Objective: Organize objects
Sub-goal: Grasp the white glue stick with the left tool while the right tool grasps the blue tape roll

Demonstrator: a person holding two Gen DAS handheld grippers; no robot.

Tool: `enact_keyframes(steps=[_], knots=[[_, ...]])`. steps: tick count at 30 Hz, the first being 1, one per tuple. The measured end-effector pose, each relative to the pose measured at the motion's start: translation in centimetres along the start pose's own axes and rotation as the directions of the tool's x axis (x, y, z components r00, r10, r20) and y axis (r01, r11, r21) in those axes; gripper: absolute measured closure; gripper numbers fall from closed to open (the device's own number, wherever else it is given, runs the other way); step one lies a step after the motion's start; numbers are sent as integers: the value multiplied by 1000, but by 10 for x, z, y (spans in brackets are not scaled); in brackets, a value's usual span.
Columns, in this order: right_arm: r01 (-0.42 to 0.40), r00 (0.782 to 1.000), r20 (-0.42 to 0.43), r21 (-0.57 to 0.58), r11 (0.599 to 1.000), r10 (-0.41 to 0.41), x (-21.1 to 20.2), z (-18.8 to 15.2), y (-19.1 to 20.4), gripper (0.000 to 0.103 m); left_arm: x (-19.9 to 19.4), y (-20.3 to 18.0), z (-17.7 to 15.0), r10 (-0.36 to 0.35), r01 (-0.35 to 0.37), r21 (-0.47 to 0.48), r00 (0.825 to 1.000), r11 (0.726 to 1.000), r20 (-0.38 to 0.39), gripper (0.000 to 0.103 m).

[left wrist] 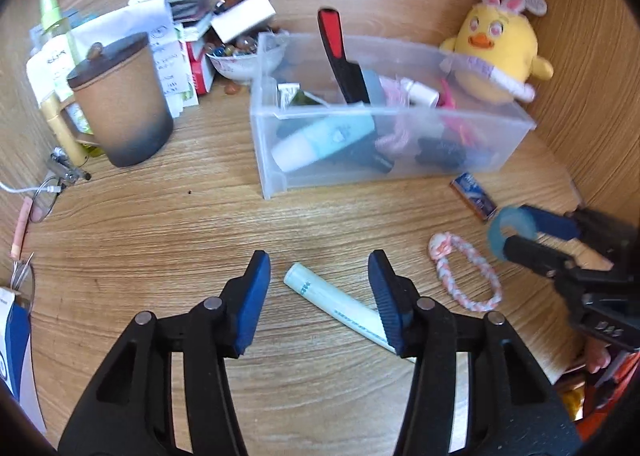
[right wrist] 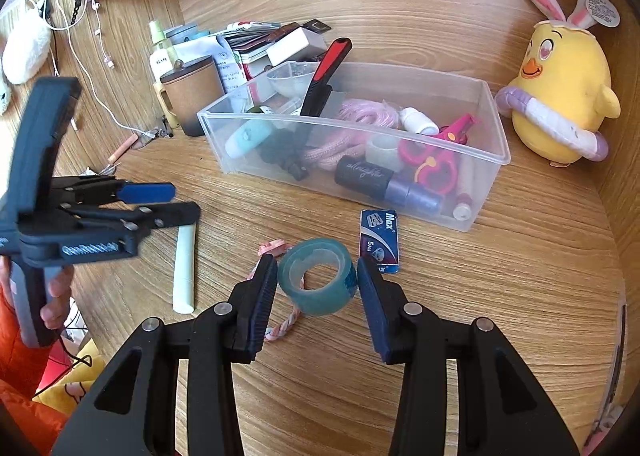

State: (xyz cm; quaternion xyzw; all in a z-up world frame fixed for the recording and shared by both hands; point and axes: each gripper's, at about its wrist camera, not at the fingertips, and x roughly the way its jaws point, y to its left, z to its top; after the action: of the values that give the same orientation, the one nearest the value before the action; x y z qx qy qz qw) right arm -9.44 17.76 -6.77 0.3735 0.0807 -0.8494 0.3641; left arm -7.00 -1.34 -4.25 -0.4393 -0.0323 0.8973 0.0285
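Straddling the teal tape roll (right wrist: 318, 276) at lower centre without yet pinching it, the right gripper (right wrist: 316, 296) has wide jaws, as does the left gripper (left wrist: 318, 288) over the pale tube (left wrist: 336, 306); next, close and carry it into the clear bin (right wrist: 496, 128).

Wooden desk (right wrist: 500, 256) carries clear bin (right wrist: 492, 128), mug (left wrist: 124, 104), tube (left wrist: 340, 304), braided loop (left wrist: 468, 276).

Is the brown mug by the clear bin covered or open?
Covered. A dark lid with a small knob sits flat on the brown mug, which stands upright on the desk left of the clear bin.
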Motion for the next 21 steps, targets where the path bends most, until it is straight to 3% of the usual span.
enact_keyframes(steps=[3,9,14,17,21], knots=[[-4,1000,9,10,1000,4,-2,1,-1,65,-8,1,-5,7,-6,-43,1000,999,11,29],[-10,1000,21,16,1000,9,-5,0,-1,65,15,-9,-21,-30,23,-74,996,997,-88,31],[23,1000,5,-1,1000,-23,-11,-9,-4,63,12,-20,-29,22,-23,-27,998,999,-57,50],[49,999,-8,10,999,-49,-13,-13,-13,54,6,-20,-35,35,-35,0,998,999,-49,67],[74,997,-41,35,997,-73,-7,-14,-24,54,2,-16,-41,35,-34,14,998,999,-47,86]])
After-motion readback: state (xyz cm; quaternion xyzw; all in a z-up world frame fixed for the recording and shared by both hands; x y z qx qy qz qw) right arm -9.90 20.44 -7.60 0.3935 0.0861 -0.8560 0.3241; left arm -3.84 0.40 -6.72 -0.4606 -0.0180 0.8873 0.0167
